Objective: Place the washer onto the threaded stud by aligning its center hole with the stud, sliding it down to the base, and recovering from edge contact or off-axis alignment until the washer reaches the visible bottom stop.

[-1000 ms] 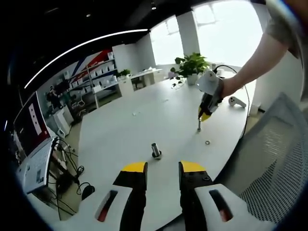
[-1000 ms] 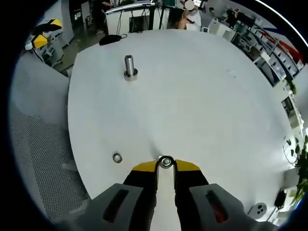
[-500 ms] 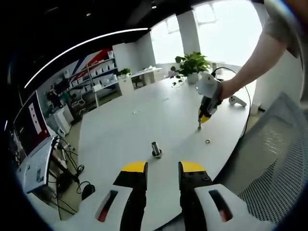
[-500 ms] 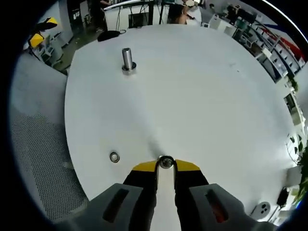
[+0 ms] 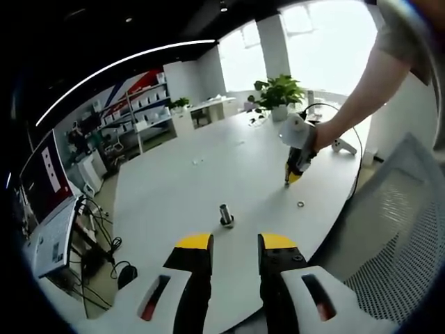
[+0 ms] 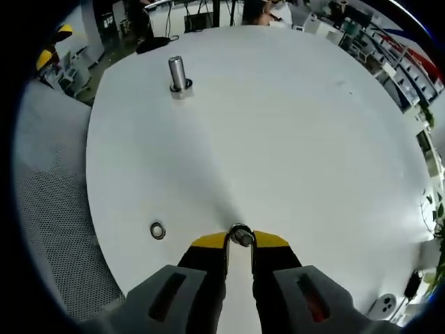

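On the white round tabletop (image 6: 292, 139) stands the threaded stud (image 6: 178, 75). Our right tongs (image 6: 240, 240) pinch the washer (image 6: 240, 235) by its rim: light, stiff, slippery. Left tongs (image 5: 235, 245) hang released.

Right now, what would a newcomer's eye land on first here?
The washer pinched at the tips of the right gripper, above the white table. Next, the upright threaded stud far across the table, and a second washer lying flat near the table edge, beside the gripper.
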`<state>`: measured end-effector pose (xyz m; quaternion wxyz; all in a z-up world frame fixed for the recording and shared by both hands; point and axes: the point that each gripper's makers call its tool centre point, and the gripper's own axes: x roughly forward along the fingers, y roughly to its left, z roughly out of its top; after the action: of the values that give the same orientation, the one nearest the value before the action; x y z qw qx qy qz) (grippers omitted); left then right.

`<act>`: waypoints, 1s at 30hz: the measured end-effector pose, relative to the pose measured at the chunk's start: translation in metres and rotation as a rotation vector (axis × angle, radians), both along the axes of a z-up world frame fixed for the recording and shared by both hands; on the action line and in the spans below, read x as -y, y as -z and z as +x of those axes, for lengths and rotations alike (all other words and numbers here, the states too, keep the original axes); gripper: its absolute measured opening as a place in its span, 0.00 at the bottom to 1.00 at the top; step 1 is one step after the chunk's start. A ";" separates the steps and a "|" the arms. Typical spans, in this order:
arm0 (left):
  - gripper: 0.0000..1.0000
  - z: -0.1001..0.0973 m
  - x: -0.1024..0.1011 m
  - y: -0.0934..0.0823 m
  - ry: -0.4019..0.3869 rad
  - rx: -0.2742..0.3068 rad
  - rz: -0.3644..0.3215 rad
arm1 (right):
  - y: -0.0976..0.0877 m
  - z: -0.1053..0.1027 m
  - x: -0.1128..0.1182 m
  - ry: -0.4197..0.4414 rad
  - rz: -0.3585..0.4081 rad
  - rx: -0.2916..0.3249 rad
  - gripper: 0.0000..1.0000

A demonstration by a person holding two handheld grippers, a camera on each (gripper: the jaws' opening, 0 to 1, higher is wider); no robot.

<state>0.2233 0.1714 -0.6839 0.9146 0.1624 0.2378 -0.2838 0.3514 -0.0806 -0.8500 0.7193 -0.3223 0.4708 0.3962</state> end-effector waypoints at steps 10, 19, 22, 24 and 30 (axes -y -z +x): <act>0.24 -0.001 0.000 0.002 0.003 -0.014 0.007 | 0.003 0.000 -0.001 -0.002 0.010 -0.008 0.14; 0.24 0.000 -0.002 0.003 -0.008 -0.018 0.006 | 0.002 0.005 0.003 0.009 0.044 -0.001 0.19; 0.24 -0.001 0.000 0.004 0.000 -0.021 0.010 | 0.001 0.008 0.008 0.016 0.046 0.003 0.19; 0.24 -0.001 0.000 0.004 0.005 -0.023 0.010 | 0.000 0.010 0.011 0.027 0.053 0.008 0.19; 0.24 -0.002 0.002 0.003 0.011 -0.025 0.002 | -0.004 0.015 0.025 0.135 0.096 0.020 0.20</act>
<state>0.2216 0.1697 -0.6872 0.9097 0.1613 0.2487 -0.2908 0.3667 -0.1057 -0.8463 0.7638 -0.2590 0.4645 0.3657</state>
